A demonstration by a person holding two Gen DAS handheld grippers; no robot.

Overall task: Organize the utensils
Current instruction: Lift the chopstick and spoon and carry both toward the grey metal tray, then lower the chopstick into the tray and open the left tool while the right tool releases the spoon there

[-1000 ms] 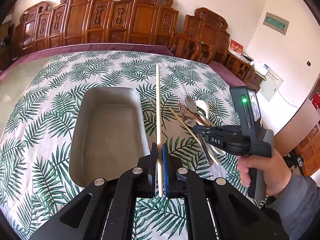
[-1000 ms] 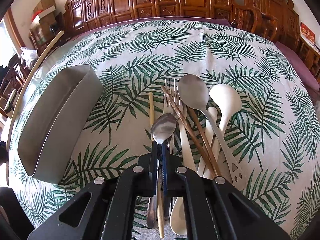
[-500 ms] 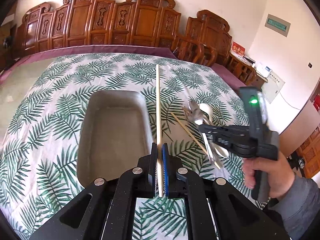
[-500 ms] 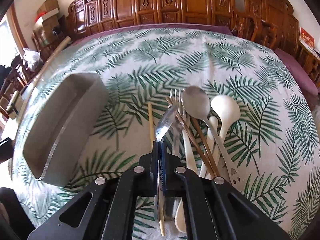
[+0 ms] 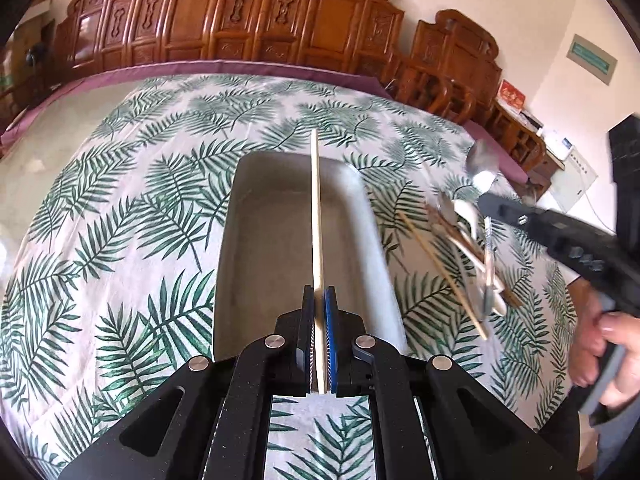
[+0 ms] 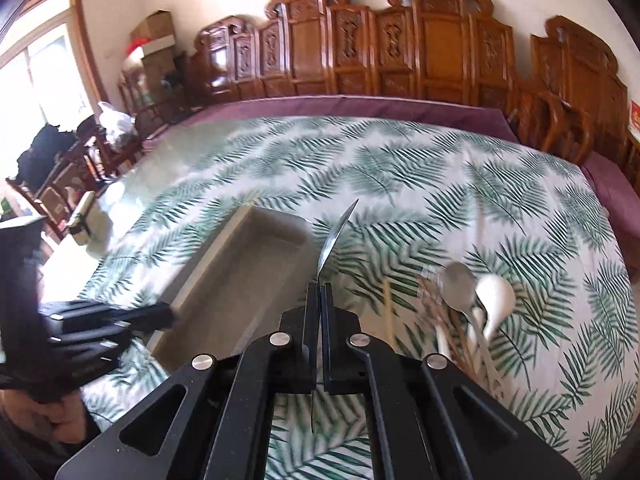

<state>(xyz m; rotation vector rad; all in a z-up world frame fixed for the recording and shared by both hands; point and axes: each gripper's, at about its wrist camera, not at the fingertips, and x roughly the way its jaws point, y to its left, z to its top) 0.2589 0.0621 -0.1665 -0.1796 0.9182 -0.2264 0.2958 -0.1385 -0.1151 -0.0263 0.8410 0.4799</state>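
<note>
My left gripper (image 5: 319, 300) is shut on a pale chopstick (image 5: 316, 208), which points forward over the grey metal tray (image 5: 256, 248). My right gripper (image 6: 320, 286) is shut on the handle of a metal spoon (image 6: 334, 236), seen edge-on and lifted above the cloth beside the tray (image 6: 224, 280). In the left wrist view the right gripper (image 5: 486, 200) shows at the right with the spoon bowl (image 5: 482, 166) raised over the utensil pile (image 5: 468, 248). The pile (image 6: 468, 304) holds spoons, a fork and chopsticks. At the left of the right wrist view is the left gripper (image 6: 170, 314).
A leaf-print cloth (image 5: 140, 208) covers the round table. Carved wooden chairs (image 5: 260, 28) line the far edge. A person's hand (image 5: 600, 344) grips the right tool's handle at the right. More chairs and bags (image 6: 80, 148) stand by the window on the left.
My right gripper has lifted the metal spoon up off the pile, and the spoon has turned edge-on. My left gripper has shifted with the chopstick so it now lies over the tray.
</note>
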